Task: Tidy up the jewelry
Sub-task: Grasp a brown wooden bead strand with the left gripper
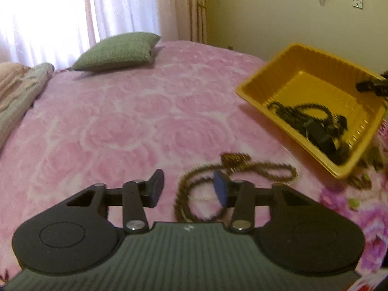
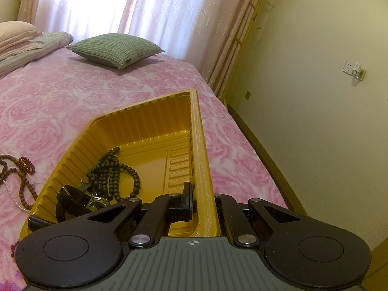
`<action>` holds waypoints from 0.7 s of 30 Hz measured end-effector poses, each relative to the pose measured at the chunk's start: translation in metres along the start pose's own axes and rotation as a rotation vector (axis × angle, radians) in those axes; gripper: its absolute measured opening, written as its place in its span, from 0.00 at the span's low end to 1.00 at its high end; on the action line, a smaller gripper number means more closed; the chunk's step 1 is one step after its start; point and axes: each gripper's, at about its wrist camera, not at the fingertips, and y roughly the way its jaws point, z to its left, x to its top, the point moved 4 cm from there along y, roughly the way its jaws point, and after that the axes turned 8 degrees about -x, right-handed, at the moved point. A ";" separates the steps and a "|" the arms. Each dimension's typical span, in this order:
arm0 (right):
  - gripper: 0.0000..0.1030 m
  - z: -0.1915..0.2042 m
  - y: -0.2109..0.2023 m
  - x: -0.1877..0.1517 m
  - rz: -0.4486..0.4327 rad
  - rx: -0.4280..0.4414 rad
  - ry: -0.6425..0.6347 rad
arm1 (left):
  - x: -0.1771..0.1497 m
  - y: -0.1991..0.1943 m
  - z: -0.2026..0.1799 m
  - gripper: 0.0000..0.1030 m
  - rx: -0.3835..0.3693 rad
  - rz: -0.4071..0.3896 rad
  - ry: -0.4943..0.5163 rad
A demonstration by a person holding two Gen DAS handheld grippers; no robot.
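My right gripper (image 2: 202,201) fingers pinch the yellow tray (image 2: 150,121) wall to steady it near the bed (image 1: 97,126) edge, while my left gripper (image 1: 188,189) fingers, spread, approach the brown bead necklace (image 1: 242,167) beside it.

Home bedroom, bed (image 2: 72,101) with pink rose blanket, green pillow (image 2: 116,49), curtained window (image 2: 97,4)

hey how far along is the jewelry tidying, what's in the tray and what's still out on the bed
Done: dark beads and a black strap lie in the yellow tray. In hand: the right gripper is clamped on the tray's wall; the left gripper, open and empty, hovers over a brown bead necklace on the bed. Left: that necklace and a thin pearl strand.
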 end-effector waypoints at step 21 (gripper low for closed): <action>0.03 -0.001 -0.001 0.000 -0.001 -0.001 -0.001 | -0.029 0.036 -0.031 0.13 -0.058 0.149 0.206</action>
